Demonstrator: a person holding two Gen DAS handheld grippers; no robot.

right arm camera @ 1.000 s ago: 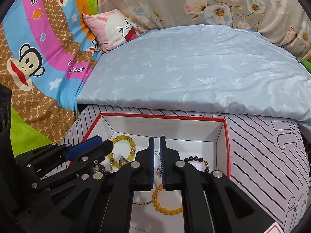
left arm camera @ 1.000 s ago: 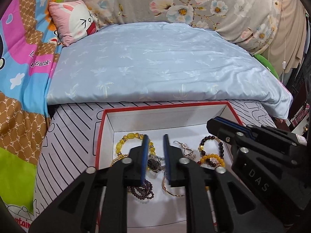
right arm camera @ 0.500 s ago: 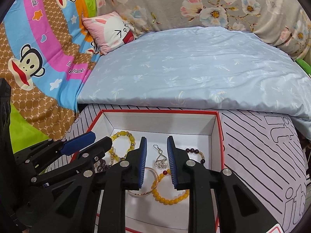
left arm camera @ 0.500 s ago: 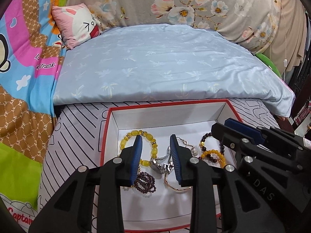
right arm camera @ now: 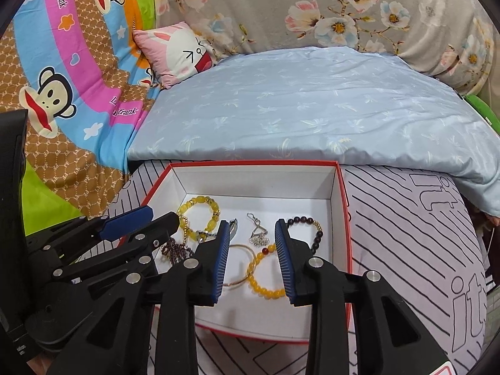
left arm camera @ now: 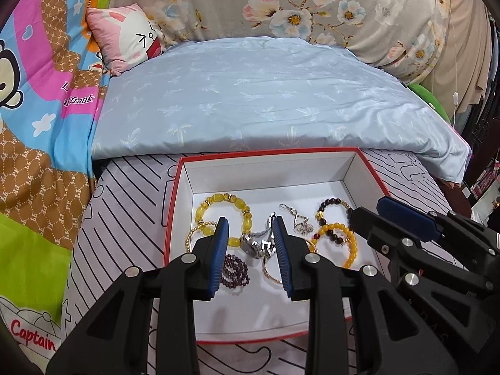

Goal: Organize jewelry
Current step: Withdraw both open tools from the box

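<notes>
Red-edged and white inside, the cardboard box (left arm camera: 175, 206) is being seen more fully than a second ago. Both the left gripper (left arm camera: 250, 234) and right gripper (right arm camera: 251, 236) have just been opening; nothing is being gripped, both released. Smooth yellow bead bracelets (left arm camera: 218, 206), a thin metal bangle (right arm camera: 240, 265) and dark beads (right arm camera: 315, 231) are lying inside the box.

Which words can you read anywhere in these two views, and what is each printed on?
"Captain": cartoon bedsheet.
"frank": pink band of the cartoon bedsheet; the word before it is partly folded away.
"Daul frank": same pink band, right wrist view.
"it": striped sheet.
Writing above the monkey's head: too small.
</notes>
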